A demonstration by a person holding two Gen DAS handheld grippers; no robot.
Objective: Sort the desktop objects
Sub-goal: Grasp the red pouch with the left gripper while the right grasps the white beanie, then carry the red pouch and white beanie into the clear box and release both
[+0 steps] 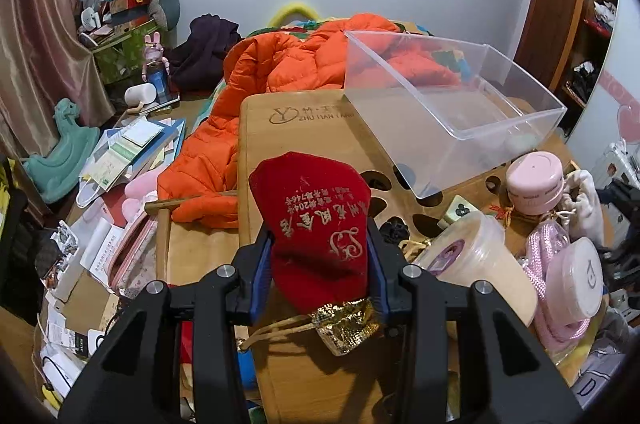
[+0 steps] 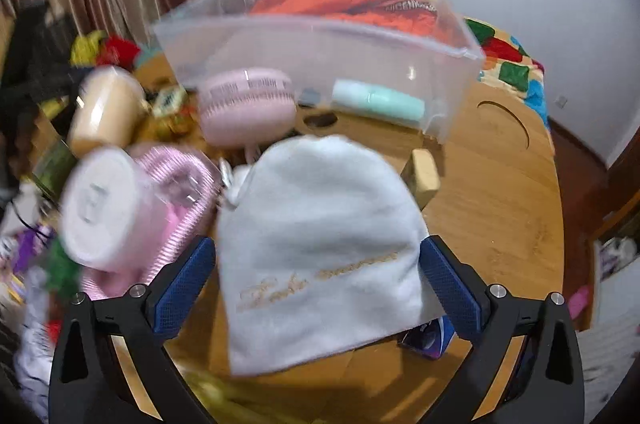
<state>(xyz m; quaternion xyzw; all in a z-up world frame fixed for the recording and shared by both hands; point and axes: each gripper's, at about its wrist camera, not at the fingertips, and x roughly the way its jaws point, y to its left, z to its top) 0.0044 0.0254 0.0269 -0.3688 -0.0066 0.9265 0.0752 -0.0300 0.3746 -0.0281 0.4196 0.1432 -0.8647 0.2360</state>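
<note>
My left gripper (image 1: 320, 244) is shut on a red velvet pouch (image 1: 316, 212) with gold lettering and a gold drawstring top, held above the wooden table (image 1: 256, 144). A clear plastic bin (image 1: 448, 104) stands ahead to the right. In the right wrist view, my right gripper (image 2: 318, 264) is open, its blue pads on either side of a white pouch (image 2: 320, 244) with gold script that lies on the table (image 2: 500, 204). The bin (image 2: 320, 52) stands beyond it and holds a mint tube (image 2: 378, 100).
A pink round case (image 1: 534, 182) (image 2: 248, 104), a beige lidded cup (image 1: 480, 264) (image 2: 106, 108), a pink-lidded jar (image 2: 104, 208) and pink cord (image 1: 540, 256) crowd the table's side. An orange jacket (image 1: 260, 72) lies behind. A wooden block (image 2: 424, 172) sits near the bin.
</note>
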